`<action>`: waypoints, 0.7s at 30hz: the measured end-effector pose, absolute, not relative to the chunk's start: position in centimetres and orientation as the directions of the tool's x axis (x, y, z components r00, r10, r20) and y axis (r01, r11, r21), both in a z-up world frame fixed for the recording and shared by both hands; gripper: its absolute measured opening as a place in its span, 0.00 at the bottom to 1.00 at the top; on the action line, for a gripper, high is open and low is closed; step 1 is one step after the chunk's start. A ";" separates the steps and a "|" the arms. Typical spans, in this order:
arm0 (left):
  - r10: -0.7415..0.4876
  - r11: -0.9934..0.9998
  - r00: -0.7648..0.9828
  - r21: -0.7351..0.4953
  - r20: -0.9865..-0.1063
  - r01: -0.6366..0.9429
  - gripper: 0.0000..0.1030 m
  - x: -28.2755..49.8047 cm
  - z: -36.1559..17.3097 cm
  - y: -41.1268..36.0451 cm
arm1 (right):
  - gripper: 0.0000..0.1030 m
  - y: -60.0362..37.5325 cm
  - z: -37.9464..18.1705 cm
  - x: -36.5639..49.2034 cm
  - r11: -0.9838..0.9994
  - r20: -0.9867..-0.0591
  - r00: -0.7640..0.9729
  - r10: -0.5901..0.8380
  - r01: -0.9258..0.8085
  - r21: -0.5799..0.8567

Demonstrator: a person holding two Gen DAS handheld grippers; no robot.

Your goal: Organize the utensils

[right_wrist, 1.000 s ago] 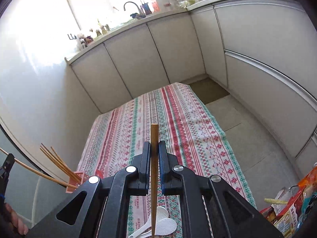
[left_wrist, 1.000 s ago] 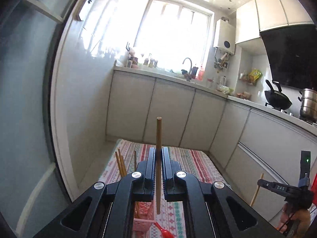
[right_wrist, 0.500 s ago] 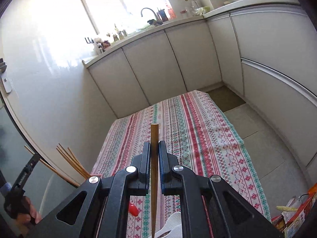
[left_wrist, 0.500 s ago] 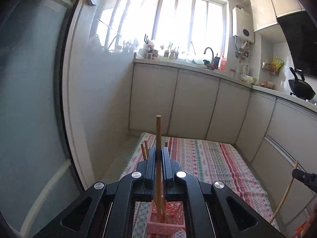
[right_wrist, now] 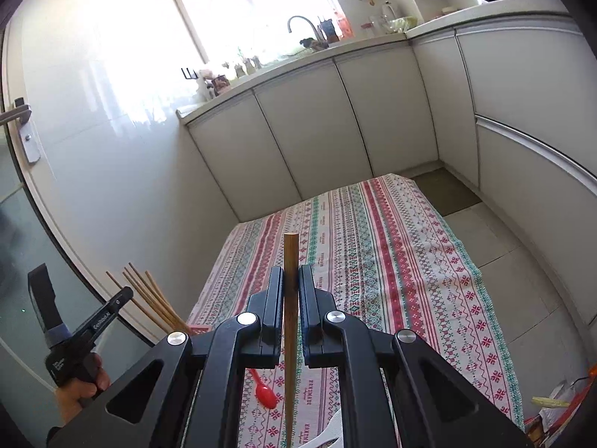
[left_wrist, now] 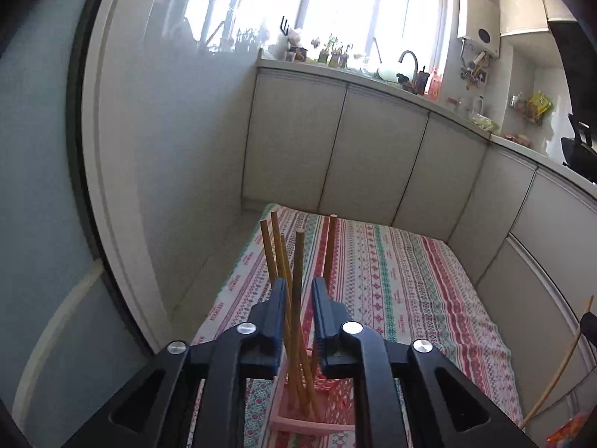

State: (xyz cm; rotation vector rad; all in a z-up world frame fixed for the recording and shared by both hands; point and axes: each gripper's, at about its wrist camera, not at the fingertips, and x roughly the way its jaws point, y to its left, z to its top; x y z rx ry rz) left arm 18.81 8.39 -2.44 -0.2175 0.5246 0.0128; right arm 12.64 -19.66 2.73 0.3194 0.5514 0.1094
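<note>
My left gripper [left_wrist: 299, 284] hovers over a pink basket [left_wrist: 298, 423] that holds several wooden chopsticks [left_wrist: 274, 250]. Its jaws are opening. One chopstick [left_wrist: 298, 261] stands between them with its lower end in the basket, and a gap shows on both sides of it. My right gripper [right_wrist: 291, 272] is shut on another upright chopstick [right_wrist: 290, 254] above the striped tablecloth [right_wrist: 391, 261]. In the right wrist view the basket's corner [right_wrist: 197, 326] and its chopsticks [right_wrist: 149, 295] sit at the left, beside a hand holding the left gripper [right_wrist: 123, 295].
A red spoon [right_wrist: 265, 395] and white spoons [right_wrist: 332, 433] lie on the cloth under the right gripper. Snack bags [right_wrist: 552, 407] sit off the cloth's right edge. White cabinets wall in the far and right sides. A glass door stands at the left.
The left gripper has sunk towards the pink basket, lowered its chopstick in among the others, and its jaws have parted. The right gripper drifted a little, still clamped on its chopstick.
</note>
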 end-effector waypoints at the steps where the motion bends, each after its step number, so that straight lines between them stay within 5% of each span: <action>1: -0.051 0.975 0.863 -0.212 -0.502 -0.065 0.40 18.6 -2.3 8.4 | 0.08 -19.4 2.8 12.7 0.945 -0.496 0.847 0.192 -0.023 0.326; 9: -0.041 0.978 0.806 -0.189 -0.590 -0.089 0.69 16.1 -2.3 9.4 | 0.08 -17.2 4.2 13.4 0.931 -0.446 0.861 0.244 -0.078 0.358; 21: -0.001 0.977 0.642 -0.138 -0.767 -0.164 0.79 14.9 -5.9 12.1 | 0.08 -8.8 7.9 18.9 0.913 -0.318 0.880 0.353 -0.249 0.323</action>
